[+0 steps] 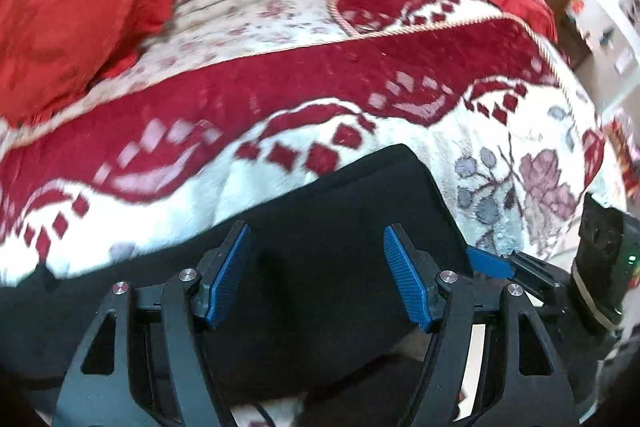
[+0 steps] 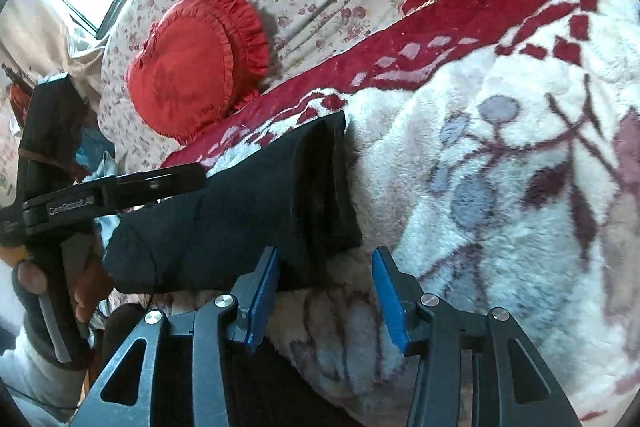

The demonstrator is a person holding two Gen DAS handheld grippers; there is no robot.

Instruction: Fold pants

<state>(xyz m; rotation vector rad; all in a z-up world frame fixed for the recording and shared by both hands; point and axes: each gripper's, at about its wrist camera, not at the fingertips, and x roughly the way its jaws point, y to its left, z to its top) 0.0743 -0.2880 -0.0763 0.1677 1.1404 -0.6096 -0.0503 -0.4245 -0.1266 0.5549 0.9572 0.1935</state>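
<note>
Smooth black pants (image 2: pixel 240 211) folded on plush blanket (image 2: pixel 500 187) (floral), left gripper (image 1: pixel 316 275) and right gripper (image 2: pixel 324 291) spread, empty

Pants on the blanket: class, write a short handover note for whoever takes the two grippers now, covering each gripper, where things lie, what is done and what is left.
Left gripper: open, nothing held, over the black pants.
Right gripper: open, nothing held, at the near edge of the pants.
Pants: lying in a compact dark bundle on the red and white blanket, red cushion behind.
Done: they look at least partly folded.
Left: check the fold, smooth it, add a further fold if needed.
</note>
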